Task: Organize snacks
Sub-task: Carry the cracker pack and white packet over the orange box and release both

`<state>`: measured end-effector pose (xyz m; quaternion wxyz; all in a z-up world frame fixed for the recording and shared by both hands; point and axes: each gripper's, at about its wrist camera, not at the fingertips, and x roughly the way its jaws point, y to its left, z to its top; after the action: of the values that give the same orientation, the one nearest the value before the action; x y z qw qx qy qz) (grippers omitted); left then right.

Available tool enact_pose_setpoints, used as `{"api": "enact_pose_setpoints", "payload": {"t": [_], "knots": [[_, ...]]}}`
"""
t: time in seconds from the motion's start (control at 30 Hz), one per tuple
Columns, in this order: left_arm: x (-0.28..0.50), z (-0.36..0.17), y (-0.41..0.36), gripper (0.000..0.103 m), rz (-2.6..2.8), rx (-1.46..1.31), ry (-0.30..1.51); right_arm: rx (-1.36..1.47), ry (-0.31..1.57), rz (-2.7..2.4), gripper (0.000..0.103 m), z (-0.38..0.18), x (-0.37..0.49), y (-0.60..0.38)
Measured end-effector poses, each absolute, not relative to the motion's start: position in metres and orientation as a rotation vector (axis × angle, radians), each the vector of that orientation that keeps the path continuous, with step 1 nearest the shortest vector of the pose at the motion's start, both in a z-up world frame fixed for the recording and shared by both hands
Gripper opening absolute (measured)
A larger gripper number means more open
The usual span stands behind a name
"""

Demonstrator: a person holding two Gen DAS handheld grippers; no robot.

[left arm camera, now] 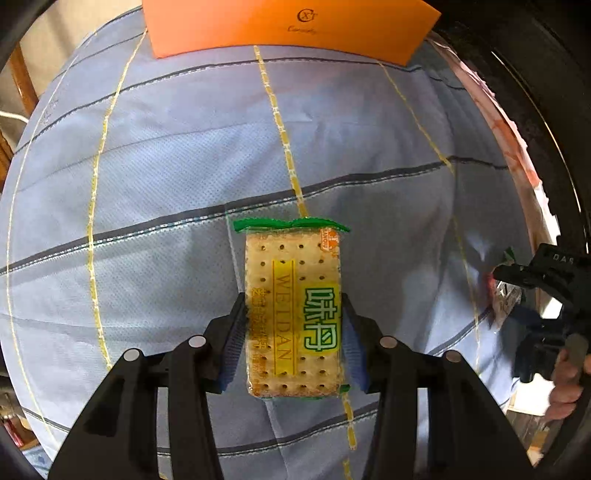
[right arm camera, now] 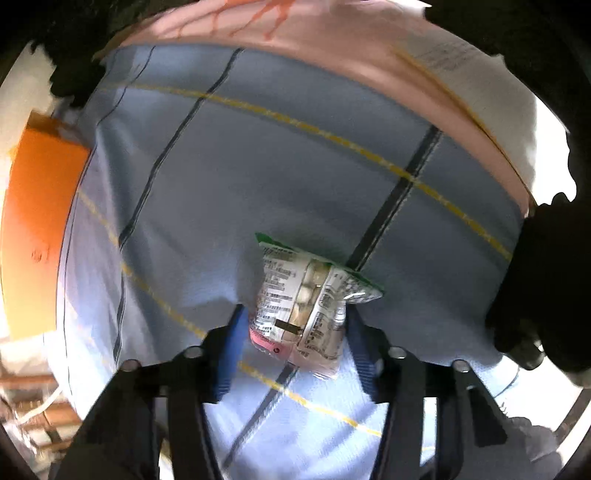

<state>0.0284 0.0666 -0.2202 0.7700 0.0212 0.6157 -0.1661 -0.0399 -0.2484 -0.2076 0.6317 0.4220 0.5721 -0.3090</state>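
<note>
With both packets meant for the orange box (left arm camera: 288, 26) at top, my left gripper (left arm camera: 293, 332) pinches the cracker pack (left arm camera: 293, 314) by its sides; my right gripper (right arm camera: 295, 332) clamps the clear snack bag (right arm camera: 306, 310) low centre.

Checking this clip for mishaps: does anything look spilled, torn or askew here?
Nothing stands out. The cracker pack sits straight and intact in the left gripper. The clear snack packet hangs tilted in the right gripper, its wrapper looking whole. Nothing is spilled on the blue cloth, which is only creased.
</note>
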Motion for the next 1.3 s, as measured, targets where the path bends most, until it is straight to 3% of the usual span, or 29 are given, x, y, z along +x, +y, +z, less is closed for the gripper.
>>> {"api": "enact_pose_setpoints", "payload": {"t": [0.3, 0.43, 0.53, 0.83, 0.93, 1.0, 1.3], "knots": [[0.051, -0.210, 0.047, 0.046, -0.441, 0.008, 1.304, 0.815, 1.275, -0.467, 0.049, -0.149, -0.032, -0.214], [0.065, -0.189, 0.040, 0.046, -0.492, -0.012, 1.302, 0.582, 1.248, -0.370, 0.049, -0.118, 0.007, -0.199], [0.081, -0.165, 0.036, 0.046, -0.481, 0.026, 1.273, 0.555, 1.217, -0.314, 0.049, -0.101, 0.050, -0.214], [0.202, -0.069, 0.026, 0.047, -0.363, 0.142, 1.224, 0.425, 1.141, -0.122, 0.049, -0.008, 0.173, -0.211], [0.252, -0.048, 0.036, 0.046, -0.284, 0.096, 1.262, 0.233, 1.170, -0.093, 0.049, 0.012, 0.218, -0.193], [0.283, -0.039, 0.040, 0.046, -0.216, 0.079, 1.264, 0.114, 1.195, -0.079, 0.049, 0.015, 0.251, -0.185], [0.369, -0.041, 0.040, 0.047, -0.055, 0.114, 1.289, 0.075, 1.298, 0.015, 0.049, -0.017, 0.331, -0.184]]}}
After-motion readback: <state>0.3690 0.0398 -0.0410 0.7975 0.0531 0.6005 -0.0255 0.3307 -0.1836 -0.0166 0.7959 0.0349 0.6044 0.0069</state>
